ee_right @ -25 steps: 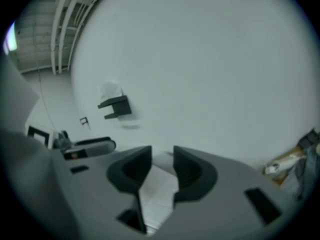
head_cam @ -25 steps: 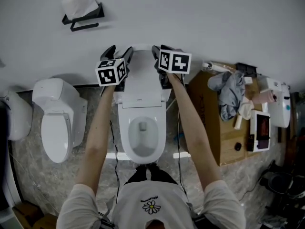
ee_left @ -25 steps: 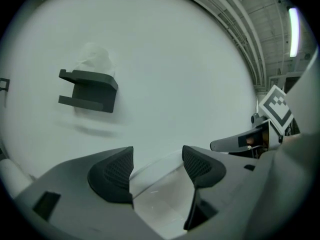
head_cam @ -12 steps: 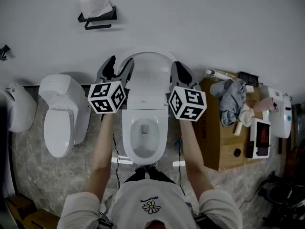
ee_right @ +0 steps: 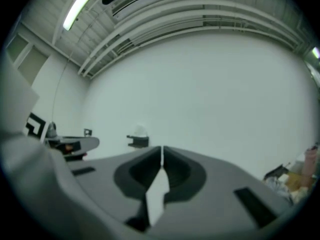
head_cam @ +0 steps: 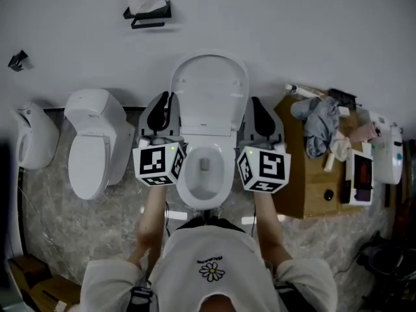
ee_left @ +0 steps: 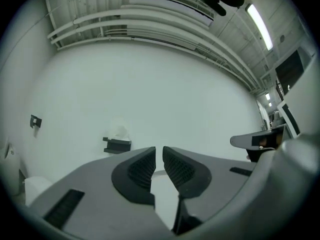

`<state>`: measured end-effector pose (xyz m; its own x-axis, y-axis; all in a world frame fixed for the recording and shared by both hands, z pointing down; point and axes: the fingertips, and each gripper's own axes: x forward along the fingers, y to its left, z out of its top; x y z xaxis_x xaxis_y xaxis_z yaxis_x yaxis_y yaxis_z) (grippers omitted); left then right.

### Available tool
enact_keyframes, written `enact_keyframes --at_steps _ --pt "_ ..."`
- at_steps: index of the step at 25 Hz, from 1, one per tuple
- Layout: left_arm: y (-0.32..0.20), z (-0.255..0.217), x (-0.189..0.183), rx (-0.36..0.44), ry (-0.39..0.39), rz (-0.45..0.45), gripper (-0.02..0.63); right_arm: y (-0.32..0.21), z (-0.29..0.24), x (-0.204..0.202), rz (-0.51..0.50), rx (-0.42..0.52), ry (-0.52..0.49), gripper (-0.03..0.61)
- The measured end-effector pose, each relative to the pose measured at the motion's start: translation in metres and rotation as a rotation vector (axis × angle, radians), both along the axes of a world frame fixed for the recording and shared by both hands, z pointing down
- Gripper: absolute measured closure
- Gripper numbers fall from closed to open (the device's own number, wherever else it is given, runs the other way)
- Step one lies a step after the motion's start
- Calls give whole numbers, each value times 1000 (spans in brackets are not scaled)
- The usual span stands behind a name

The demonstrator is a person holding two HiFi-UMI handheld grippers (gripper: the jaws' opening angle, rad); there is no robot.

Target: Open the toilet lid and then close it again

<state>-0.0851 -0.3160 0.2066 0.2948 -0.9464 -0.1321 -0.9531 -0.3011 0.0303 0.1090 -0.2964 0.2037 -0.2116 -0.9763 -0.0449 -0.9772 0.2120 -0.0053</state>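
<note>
looking over the person's shoulder, i'd say the opening half is done. the toilet lid (head_cam: 209, 86) stands upright against the white wall, above the uncovered bowl (head_cam: 205, 174), and neither tong seems to touch it.

the left gripper (head_cam: 162, 106) hangs just left of the lid. its jaws have just been closing, leaving only a thin slit between the ribbed dark pads, with nothing in it. the right gripper (head_cam: 261, 109) mirrors it on the other side, its jaws just drawn fully together and likewise empty.

what's left, i reckon, is the closing. a tong has to reach the lid's top rim, tip it forward off the wall, then ride it down slowly so it doesn't slam. closed tips would do for a push, but pinching the rim would need the jaws parted first.

as for the stuff itself, at far left sits a rounded pale fixture (head_cam: 29, 145), then a second toilet (head_cam: 94, 145) with its lid down, both glossy white. a black wall bracket (head_cam: 148, 12) holds a crumpled white roll. the lid is a smooth, hard oval shell, plastic by the look of it, likely slippery under rubbery pads. the tongs are matte grey with checkered marker cubes. the floor (head_cam: 52, 220) is mottled stone. on the right a brown cardboard box (head_cam: 302, 187) carries a rumpled grey cloth (head_cam: 318, 125).
</note>
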Motion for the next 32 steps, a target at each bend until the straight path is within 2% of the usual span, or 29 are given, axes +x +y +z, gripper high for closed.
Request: enact_keyframes --at_steps 6,9,14,17,21,32 --pt "50 13 0 -27 22 -43 565 58 17 -3 1 -29 -31 543" --pt "65 19 3 -36 5 -27 588 75 23 0 -10 -35 -79 543" --pt "86 25 1 -44 5 -26 589 94 41 4 18 -67 -51 543" --pt "93 34 0 -62 3 -33 589 100 50 2 7 -86 -51 543" --pt "95 41 2 -71 -14 -33 589 102 54 2 -10 -101 -100 545" --pt "84 41 -3 -68 -6 -40 589 89 56 0 -12 -106 -99 545"
